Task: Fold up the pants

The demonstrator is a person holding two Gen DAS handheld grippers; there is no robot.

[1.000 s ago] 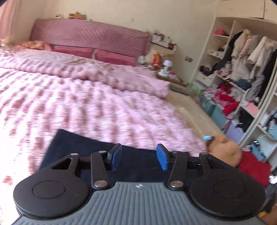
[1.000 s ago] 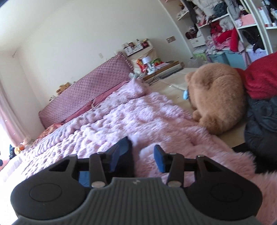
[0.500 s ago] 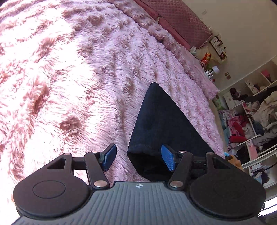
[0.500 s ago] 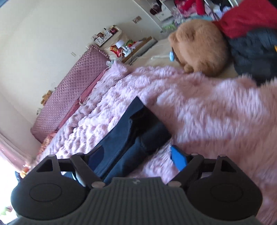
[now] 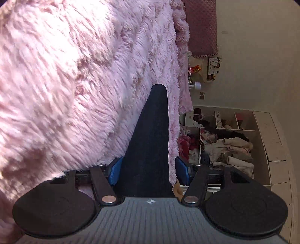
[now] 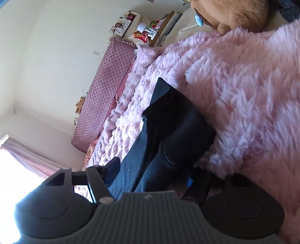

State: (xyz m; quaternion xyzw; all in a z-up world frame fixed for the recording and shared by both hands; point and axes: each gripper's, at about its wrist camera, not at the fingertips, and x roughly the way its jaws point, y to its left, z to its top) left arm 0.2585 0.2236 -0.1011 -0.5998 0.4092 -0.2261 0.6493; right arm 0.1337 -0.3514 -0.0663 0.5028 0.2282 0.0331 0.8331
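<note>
Here the pants (image 5: 148,150) lie on the bed, on a shaggy pink blanket (image 5: 75,84), and they are a very dark navy, close to black where the light misses them. From the left wrist view they show as one long, smooth, tapering strip that runs away from the camera to a rounded tip, with no wrinkles to speak of. From the right wrist view (image 6: 163,135) the cloth looks thicker and layered: a folded edge with a stitched seam runs along the upper side, a rounded bulge sits lower down, and the far corner comes to a neat point against the fur.

The left gripper (image 5: 149,169) has its blue-padded fingers (image 5: 114,169) spread wide, one on each side of the near end of the strip; the left pad lies right against the fabric edge and the right one stands just off it, over the blanket. The right gripper (image 6: 150,174) also straddles the near end of the pants with its fingers apart, the left one dark against the window glare and the right one sunk in shadow under the cloth.

Beyond the bed stand a quilted mauve headboard (image 6: 105,93), a brown plush bear (image 6: 236,13) and an open wardrobe (image 5: 225,142) crammed with clothes.
</note>
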